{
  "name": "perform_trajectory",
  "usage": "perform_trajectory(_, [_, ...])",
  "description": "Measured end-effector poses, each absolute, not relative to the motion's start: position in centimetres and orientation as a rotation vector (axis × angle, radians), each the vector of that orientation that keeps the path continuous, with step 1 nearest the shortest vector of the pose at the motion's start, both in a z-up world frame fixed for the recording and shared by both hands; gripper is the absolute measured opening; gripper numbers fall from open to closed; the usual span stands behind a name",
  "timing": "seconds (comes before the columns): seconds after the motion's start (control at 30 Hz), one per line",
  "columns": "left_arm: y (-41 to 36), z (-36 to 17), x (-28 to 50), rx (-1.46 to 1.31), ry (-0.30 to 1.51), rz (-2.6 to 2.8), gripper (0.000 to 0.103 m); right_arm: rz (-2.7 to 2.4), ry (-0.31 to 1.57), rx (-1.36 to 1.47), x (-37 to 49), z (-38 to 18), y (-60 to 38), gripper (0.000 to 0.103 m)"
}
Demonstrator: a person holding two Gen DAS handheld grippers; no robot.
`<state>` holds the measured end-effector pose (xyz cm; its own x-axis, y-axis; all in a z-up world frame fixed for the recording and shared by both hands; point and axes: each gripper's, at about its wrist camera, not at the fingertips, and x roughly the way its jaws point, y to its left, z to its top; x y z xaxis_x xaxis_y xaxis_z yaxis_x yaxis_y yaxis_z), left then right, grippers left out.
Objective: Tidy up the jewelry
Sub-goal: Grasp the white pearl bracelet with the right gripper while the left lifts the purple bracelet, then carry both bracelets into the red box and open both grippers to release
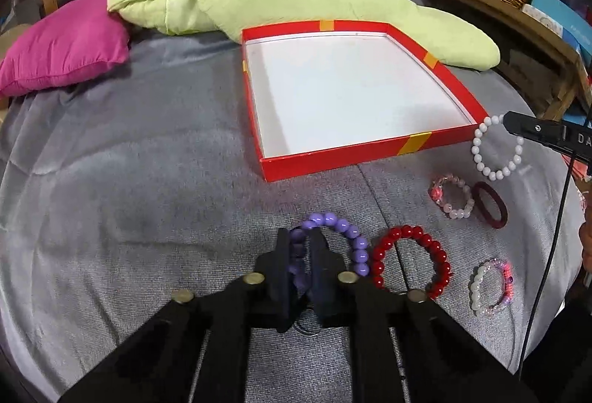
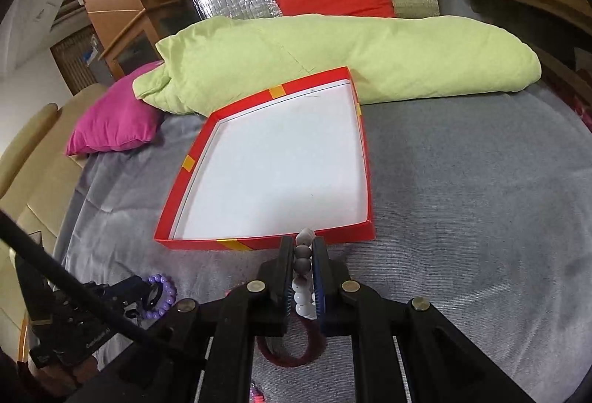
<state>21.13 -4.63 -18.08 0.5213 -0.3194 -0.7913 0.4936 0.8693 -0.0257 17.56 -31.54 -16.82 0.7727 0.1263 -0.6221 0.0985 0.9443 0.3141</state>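
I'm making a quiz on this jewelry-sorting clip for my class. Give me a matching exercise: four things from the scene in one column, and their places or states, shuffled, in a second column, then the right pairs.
Things:
1. purple bead bracelet
2. white bead bracelet
3. red box
4. red bead bracelet

Places or states:
A. lies loose on the grey cover, not held
B. clamped between the fingers of the left gripper
C. open, white floor bare
D. clamped between the fingers of the right gripper

Pairs: 1-B, 2-D, 3-C, 4-A
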Motion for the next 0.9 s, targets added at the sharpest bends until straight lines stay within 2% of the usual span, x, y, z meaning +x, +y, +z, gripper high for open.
perform_trajectory(0.13, [-5.0, -17.6, 20.5, 0.242, 0.869, -0.519, 0.005, 0.008, 0.681, 0.357, 17.4, -16.6, -32.0, 0.011])
perform_trajectory(0.37, [-4.1, -17.0, 20.5, 0.216, 0.856, -0.511, 0.005, 0.015, 0.68, 0.359, 17.5, -16.5, -32.1, 0.011])
perform_trajectory(0.4, [-4.2, -17.1, 20.5, 0.219, 0.861, -0.514, 0.008, 0.014, 0.682, 0.36, 17.5, -16.6, -32.1, 0.011])
perform_trajectory(0.47, [-4.4, -17.7, 20.5, 0.24, 0.888, -0.509, 0.023, 0.015, 0.684, 0.366, 17.6, -16.6, -32.2, 0.011])
perform_trajectory(0.5, [-4.5, -17.9, 20.6, 0.245, 0.9, -0.506, 0.023, 0.015, 0.684, 0.366, 17.6, -16.6, -32.1, 0.011])
perform_trajectory(0.8, [-5.0, -19.0, 20.6, 0.269, 0.93, -0.52, 0.023, 0.018, 0.698, 0.366, 17.7, -16.9, -32.1, 0.011])
perform_trajectory(0.83, [-5.1, -19.0, 20.4, 0.274, 0.925, -0.525, 0.02, 0.019, 0.697, 0.367, 17.7, -16.8, -32.1, 0.011])
perform_trajectory(0.87, [-5.2, -18.9, 20.5, 0.276, 0.923, -0.53, 0.011, 0.018, 0.696, 0.366, 17.6, -16.8, -32.1, 0.011])
perform_trajectory(0.9, [-5.3, -18.9, 20.4, 0.28, 0.924, -0.538, 0.01, 0.016, 0.693, 0.365, 17.6, -16.7, -32.1, 0.011])
